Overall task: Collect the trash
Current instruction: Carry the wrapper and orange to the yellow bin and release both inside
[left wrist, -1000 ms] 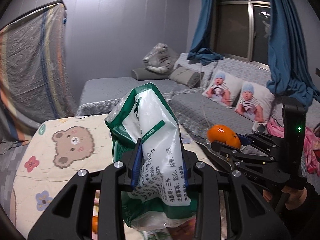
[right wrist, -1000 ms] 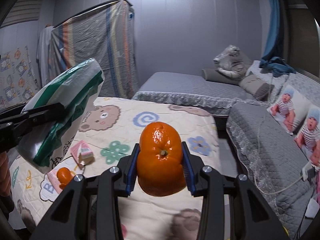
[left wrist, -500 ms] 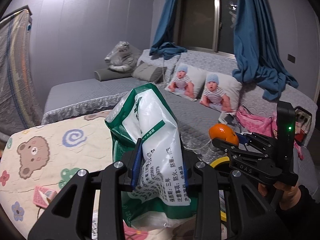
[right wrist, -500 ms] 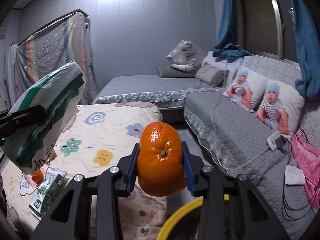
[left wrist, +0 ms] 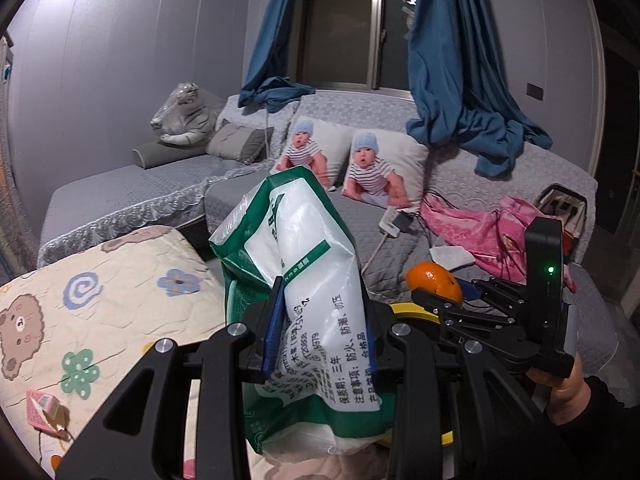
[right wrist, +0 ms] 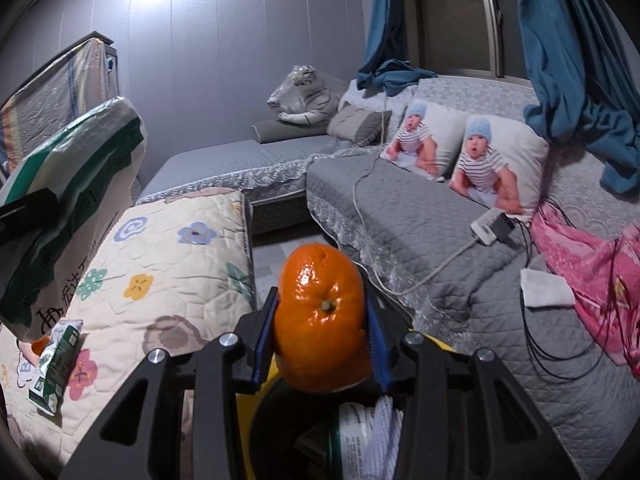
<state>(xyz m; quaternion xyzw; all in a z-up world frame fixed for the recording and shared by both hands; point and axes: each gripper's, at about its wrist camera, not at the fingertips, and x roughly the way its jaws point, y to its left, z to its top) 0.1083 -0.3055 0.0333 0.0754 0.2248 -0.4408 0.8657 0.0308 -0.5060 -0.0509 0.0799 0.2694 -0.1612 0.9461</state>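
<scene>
Orange tangerine [right wrist: 322,316], pinched by the right gripper [right wrist: 320,334], and the tissue pack [left wrist: 308,280], clamped in the left gripper [left wrist: 320,334], were swung from over the quilt [right wrist: 168,264] to above the yellow-rimmed bin [right wrist: 256,408]; release judged next.

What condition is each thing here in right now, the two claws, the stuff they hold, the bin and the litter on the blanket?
Left gripper: shut on the green-and-white bag.
Green-and-white bag: crumpled, held aloft.
Right gripper: shut on the orange.
Orange: whole, unpeeled, above the bin.
Yellow-rimmed bin: open, trash inside.
Green carton: lying on the blanket.
Pink carton: lying, torn open.
</scene>
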